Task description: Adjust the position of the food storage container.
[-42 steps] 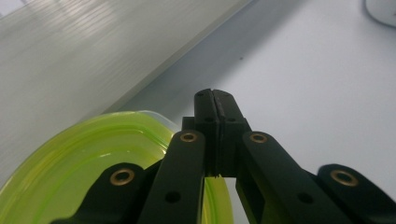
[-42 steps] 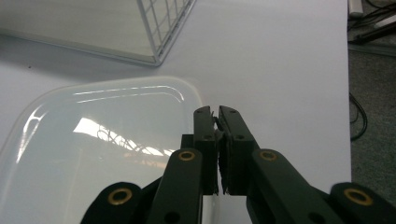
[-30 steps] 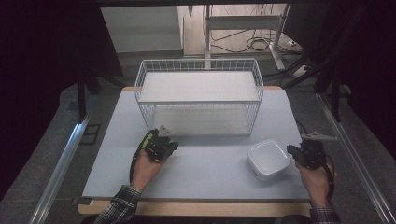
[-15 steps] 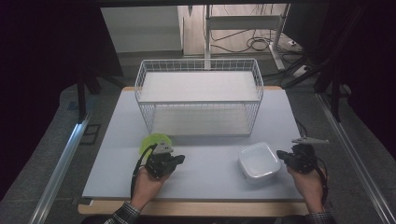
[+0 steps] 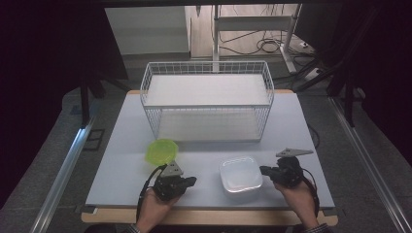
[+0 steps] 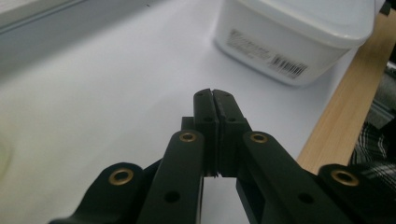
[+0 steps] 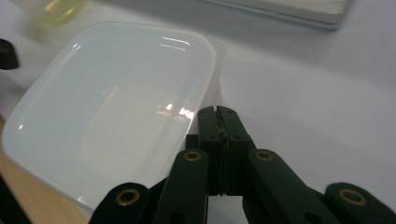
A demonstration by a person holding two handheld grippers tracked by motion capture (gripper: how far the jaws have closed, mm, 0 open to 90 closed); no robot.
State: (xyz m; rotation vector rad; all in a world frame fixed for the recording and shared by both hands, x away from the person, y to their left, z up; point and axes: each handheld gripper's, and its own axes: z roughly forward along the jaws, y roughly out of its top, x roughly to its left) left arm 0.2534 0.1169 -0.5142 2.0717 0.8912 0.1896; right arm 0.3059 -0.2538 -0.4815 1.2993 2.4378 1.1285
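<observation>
A white square container [image 5: 240,174] sits upside down on the table near the front edge. My right gripper [image 5: 264,170] is shut and empty, its tips just right of the container's side [image 7: 112,107]. In the right gripper view the closed jaws [image 7: 215,112] rest next to that rim. My left gripper [image 5: 192,181] is shut too, low at the front, pointing toward the container [image 6: 294,37] with a gap of bare table between. Its jaws [image 6: 215,95] hold nothing. A lime-green bowl [image 5: 162,151] stands free just behind the left gripper.
A white wire basket [image 5: 206,104] with a solid shelf stands at the back middle of the grey table [image 5: 121,145]. The wooden front edge [image 6: 345,93] runs close under both hands. Dark floor and metal rails flank the table.
Both hands drew back toward the front edge. The left gripper came off the green bowl, which stays put. The white container slid left along with the right gripper.
</observation>
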